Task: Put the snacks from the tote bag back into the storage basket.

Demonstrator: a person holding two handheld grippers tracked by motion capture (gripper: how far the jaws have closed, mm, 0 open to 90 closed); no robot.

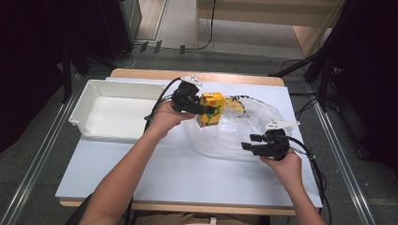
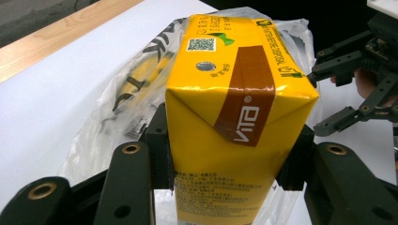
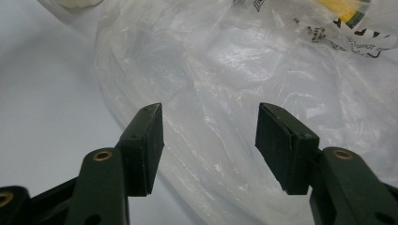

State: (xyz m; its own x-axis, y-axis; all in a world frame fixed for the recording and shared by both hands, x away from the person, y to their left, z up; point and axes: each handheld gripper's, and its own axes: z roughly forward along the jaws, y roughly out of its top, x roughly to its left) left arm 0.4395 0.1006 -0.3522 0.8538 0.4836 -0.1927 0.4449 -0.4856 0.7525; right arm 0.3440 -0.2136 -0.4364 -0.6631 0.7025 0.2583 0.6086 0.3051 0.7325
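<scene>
A yellow drink carton (image 1: pixel 211 108) with a brown stripe is held upright over the far side of a clear plastic bag (image 1: pixel 244 136). My left gripper (image 1: pixel 201 108) is shut on the carton (image 2: pixel 232 122), its pads pressing both sides. A banana (image 1: pixel 234 105) lies inside the bag behind the carton, and in the left gripper view the banana (image 2: pixel 143 75) sits at the carton's left. My right gripper (image 1: pixel 251 142) is open at the bag's near right edge. Its fingertips (image 3: pixel 150 140) stand wide apart just above the crumpled plastic bag (image 3: pixel 225 84).
A white rectangular tray (image 1: pixel 89 101) sits at the table's left, with nothing in it. The table (image 1: pixel 187 183) has a pale blue-white top with a wooden edge. Cables trail from both grippers. Dark stands and floor cables surround the table.
</scene>
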